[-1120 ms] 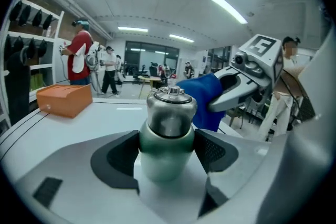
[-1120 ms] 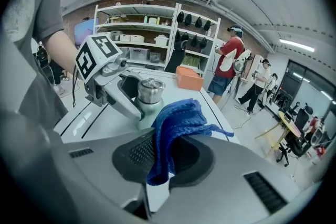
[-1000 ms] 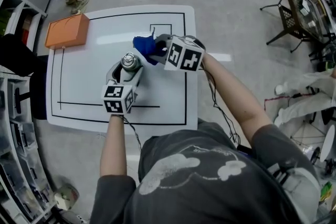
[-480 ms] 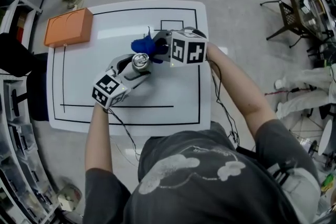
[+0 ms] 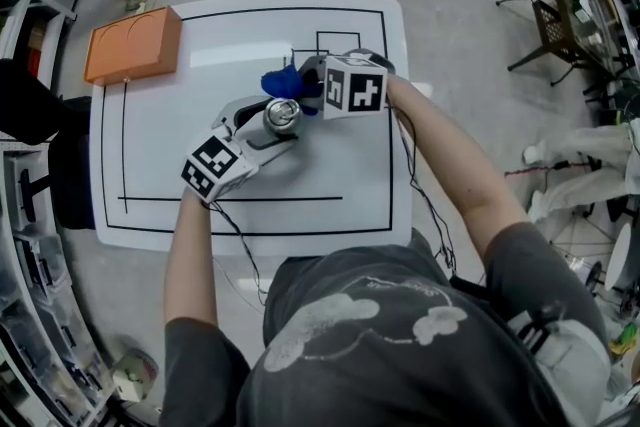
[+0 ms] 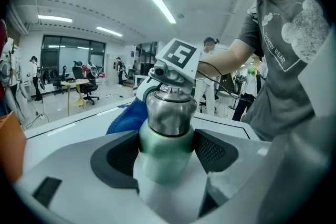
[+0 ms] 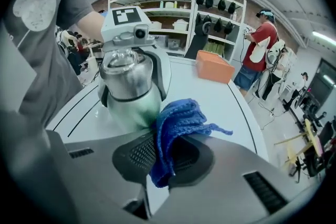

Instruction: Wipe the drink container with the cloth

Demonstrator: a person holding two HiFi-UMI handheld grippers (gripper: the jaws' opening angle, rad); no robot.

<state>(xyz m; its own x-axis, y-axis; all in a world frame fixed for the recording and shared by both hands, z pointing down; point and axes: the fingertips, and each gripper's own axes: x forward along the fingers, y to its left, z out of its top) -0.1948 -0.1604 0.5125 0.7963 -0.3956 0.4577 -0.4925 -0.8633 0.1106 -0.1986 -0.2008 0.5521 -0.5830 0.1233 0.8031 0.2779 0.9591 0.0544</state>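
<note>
The drink container point(image 5: 283, 115) is a green bottle point(image 6: 167, 136) with a steel cap, held above the white table point(image 5: 330, 185). My left gripper point(image 5: 268, 131) is shut on its green body, one pad on each side point(image 6: 167, 153). A blue cloth point(image 5: 284, 80) is pinched in my right gripper point(image 5: 306, 91), whose jaws are shut on it point(image 7: 163, 157). In the right gripper view the cloth point(image 7: 176, 126) lies against the bottle's point(image 7: 130, 93) side, below the cap. The cloth point(image 6: 128, 118) also shows behind the bottle in the left gripper view.
An orange box point(image 5: 133, 45) sits on the table's far left corner, also seen as the orange box point(image 7: 215, 66) in the right gripper view. Black lines mark the tabletop. A person in red point(image 7: 260, 52) stands by shelves beyond the table.
The left gripper has rolled and swung, so the bottle now leans and sits further right. The right gripper has come down with the cloth, closer against the bottle.
</note>
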